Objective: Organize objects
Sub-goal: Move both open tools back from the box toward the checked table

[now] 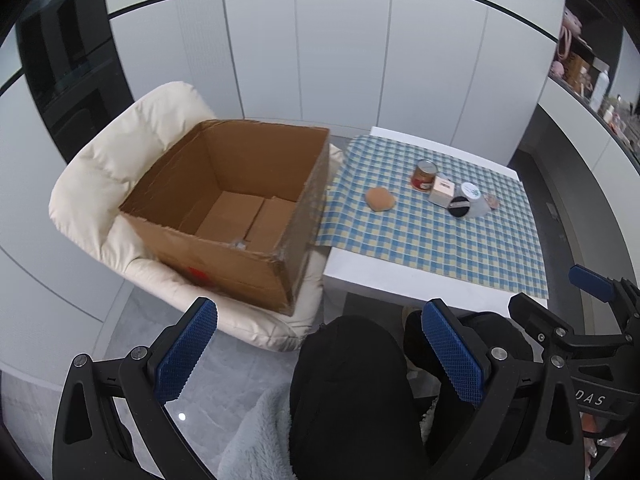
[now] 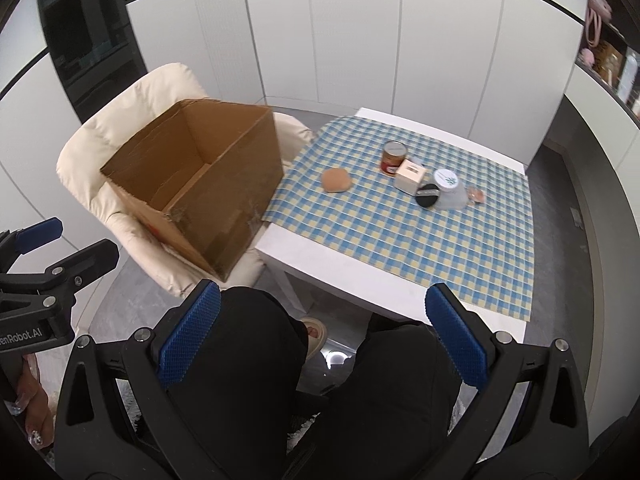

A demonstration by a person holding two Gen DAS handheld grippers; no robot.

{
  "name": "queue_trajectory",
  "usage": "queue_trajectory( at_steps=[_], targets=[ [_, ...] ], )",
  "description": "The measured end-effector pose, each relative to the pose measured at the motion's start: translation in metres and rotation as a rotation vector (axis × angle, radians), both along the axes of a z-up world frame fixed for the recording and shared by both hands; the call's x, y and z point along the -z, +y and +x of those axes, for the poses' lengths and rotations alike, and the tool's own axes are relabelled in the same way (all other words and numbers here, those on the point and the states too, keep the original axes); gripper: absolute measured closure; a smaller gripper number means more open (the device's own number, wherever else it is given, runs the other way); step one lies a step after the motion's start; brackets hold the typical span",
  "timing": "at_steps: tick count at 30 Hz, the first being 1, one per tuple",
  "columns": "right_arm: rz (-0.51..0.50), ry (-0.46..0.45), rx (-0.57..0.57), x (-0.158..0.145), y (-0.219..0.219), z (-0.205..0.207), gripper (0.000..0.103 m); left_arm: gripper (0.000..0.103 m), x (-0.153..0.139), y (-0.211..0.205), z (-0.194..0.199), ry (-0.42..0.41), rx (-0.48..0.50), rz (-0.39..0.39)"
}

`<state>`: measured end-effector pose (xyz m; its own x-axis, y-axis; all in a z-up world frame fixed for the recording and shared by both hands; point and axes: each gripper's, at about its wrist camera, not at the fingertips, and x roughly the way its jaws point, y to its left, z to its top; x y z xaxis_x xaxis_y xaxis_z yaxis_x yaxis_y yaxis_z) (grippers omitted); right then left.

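Note:
An open cardboard box (image 1: 224, 200) (image 2: 192, 184) sits empty on a cream armchair. On the checked cloth lie a tan bun-shaped object (image 1: 380, 199) (image 2: 337, 179), a red can (image 1: 424, 175) (image 2: 393, 157), a small white box (image 1: 442, 191) (image 2: 410, 176), a black round puff (image 1: 459, 204) (image 2: 427, 193), a white-lidded jar (image 1: 472, 196) (image 2: 448, 188) and a small pinkish item (image 1: 491, 201) (image 2: 475, 196). My left gripper (image 1: 320, 354) and right gripper (image 2: 324, 340) hang open over the person's lap, short of the table, holding nothing.
A white table (image 1: 384, 280) (image 2: 340, 264) carries the blue-and-yellow checked cloth (image 1: 440, 236) (image 2: 400, 228). The cream armchair (image 1: 120, 160) (image 2: 120, 132) stands to its left. The person's black-clad knees (image 1: 348, 380) (image 2: 248, 340) lie below the grippers. White wall panels stand behind; shelves at far right.

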<state>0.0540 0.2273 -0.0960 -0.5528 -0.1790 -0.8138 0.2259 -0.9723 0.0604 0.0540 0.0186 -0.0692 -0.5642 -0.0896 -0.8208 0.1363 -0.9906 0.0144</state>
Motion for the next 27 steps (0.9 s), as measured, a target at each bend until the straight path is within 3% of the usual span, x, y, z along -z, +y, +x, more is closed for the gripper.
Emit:
queue_trajectory(
  at_steps=[27],
  targets=[
    [-0.008,-0.025,0.187,0.012,0.080,0.010,0.000,0.001,0.005,0.061,-0.028,-0.012,0.142,-0.001]
  ],
)
